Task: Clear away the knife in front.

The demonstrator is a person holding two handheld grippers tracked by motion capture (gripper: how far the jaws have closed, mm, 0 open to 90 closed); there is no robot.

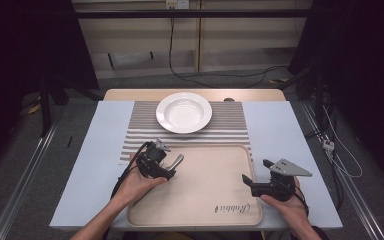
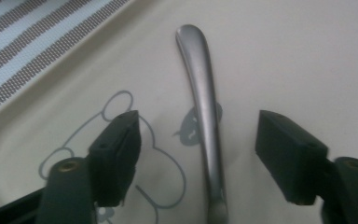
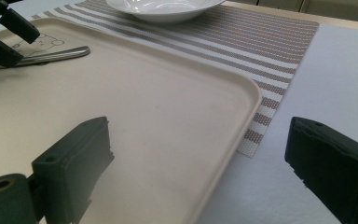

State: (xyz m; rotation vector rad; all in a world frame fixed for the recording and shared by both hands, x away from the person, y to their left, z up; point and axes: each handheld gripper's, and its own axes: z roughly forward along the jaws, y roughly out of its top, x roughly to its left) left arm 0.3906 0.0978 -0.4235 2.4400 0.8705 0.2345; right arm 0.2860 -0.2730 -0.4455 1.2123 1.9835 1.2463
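A metal utensil (image 2: 200, 70) lies on the beige tray (image 2: 307, 46), its handle end pointing away from the camera over a printed bear outline. My left gripper (image 2: 198, 120) straddles the handle with a gap on each side, so its jaws are open and nothing is pressed. From above, the left gripper (image 1: 170, 167) sits at the tray's (image 1: 205, 200) far left corner with the utensil (image 1: 178, 161) poking out to its right. My right gripper (image 1: 257, 172) hovers open over the tray's right edge, and nothing is between its jaws (image 3: 198, 130).
A white deep plate (image 1: 184, 112) stands on a striped placemat (image 1: 230, 125) beyond the tray. The pale table top (image 1: 280, 130) borders the mat on both sides. The right gripper view shows the tray's rim (image 3: 242, 116) and the left gripper (image 3: 4, 32) far off.
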